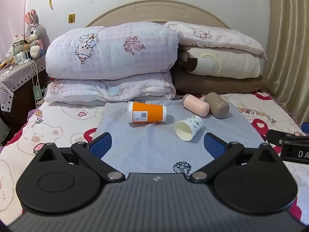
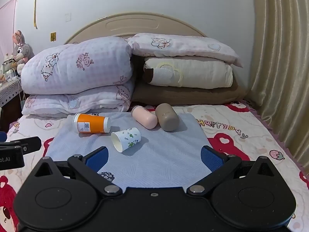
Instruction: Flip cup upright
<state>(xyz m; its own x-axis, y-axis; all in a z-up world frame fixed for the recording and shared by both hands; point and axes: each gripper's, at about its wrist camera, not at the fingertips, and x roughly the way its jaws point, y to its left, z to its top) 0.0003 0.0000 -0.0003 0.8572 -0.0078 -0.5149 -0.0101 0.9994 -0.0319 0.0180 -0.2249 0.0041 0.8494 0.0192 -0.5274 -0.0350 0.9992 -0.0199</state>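
Several cups lie on their sides on a grey cloth [image 1: 154, 147] [image 2: 158, 154] on the bed. An orange paper cup [image 1: 146, 111] [image 2: 91, 123] lies at the back left. A small white floral cup [image 1: 189, 127] [image 2: 126, 138] lies nearer, mouth toward me. A pink cup [image 1: 195, 104] [image 2: 144, 117] and a brown cup [image 1: 217, 105] [image 2: 167, 117] lie side by side at the back right. My left gripper [image 1: 157, 145] is open and empty, short of the cups. My right gripper [image 2: 153, 155] is open and empty, also short of them.
Folded quilts and pillows [image 1: 112, 58] [image 2: 77, 71] are stacked behind the cloth against the headboard. A bedside table [image 1: 17, 75] with a plush rabbit stands at the left. A curtain [image 1: 289, 48] [image 2: 280, 58] hangs at the right. The other gripper's body shows at each view's edge [image 1: 289, 145] [image 2: 15, 150].
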